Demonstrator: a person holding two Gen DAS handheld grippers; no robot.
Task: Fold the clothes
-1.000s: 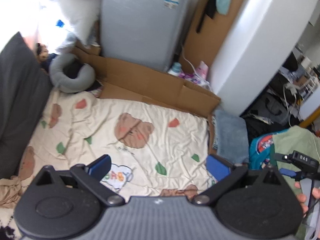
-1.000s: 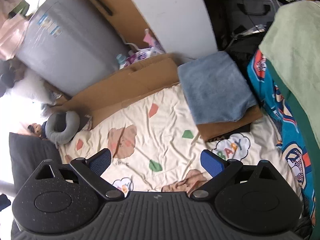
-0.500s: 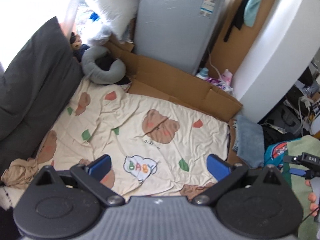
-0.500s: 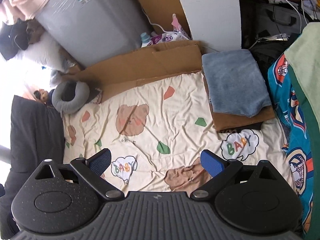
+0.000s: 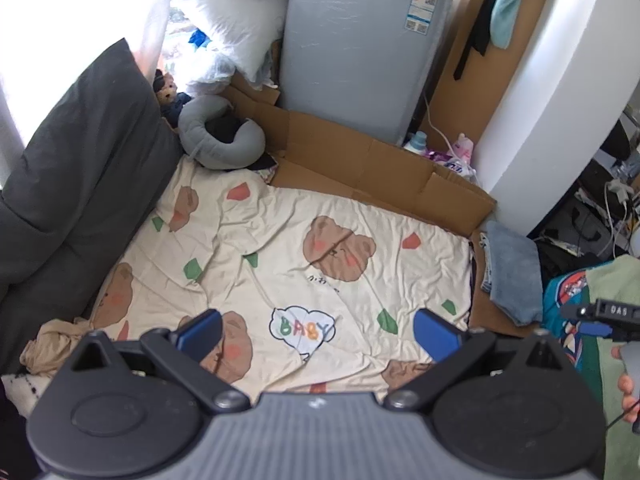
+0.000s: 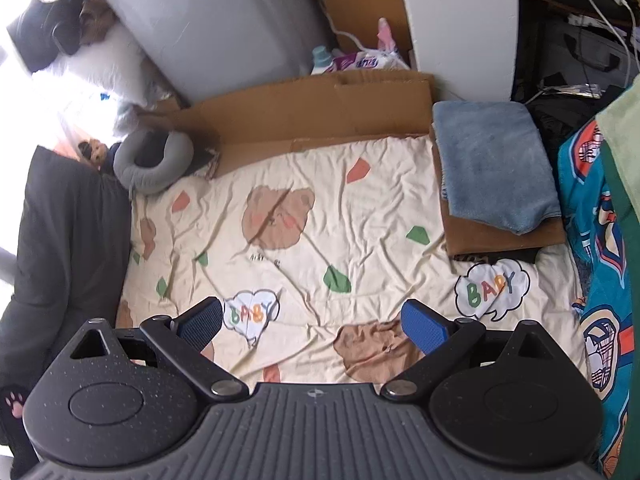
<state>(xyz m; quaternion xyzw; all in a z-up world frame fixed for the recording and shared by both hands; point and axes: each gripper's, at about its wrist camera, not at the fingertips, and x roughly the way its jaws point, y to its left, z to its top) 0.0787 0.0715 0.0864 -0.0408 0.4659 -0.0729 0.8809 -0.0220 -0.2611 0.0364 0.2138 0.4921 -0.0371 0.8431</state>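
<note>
Left wrist view: your left gripper (image 5: 318,328) hovers over the bed (image 5: 280,232), fingers apart and empty; the crumpled tan garment (image 5: 52,346) lies low to its left, while your right gripper (image 6: 312,322), likewise spread, sits farther off.

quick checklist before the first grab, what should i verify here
1. Left claw open, holding nothing: ok.
2. Right claw open, holding nothing: ok.
3. Bear-print sheet bare in the middle for folding: ok.
4. Garment to fold in view: crumpled beige cloth at the sheet's edge: ok.
5. Blue folded towel stacked off to the side on the brown piece: ok.
6. Which garment comes next: cannot tell.
</note>
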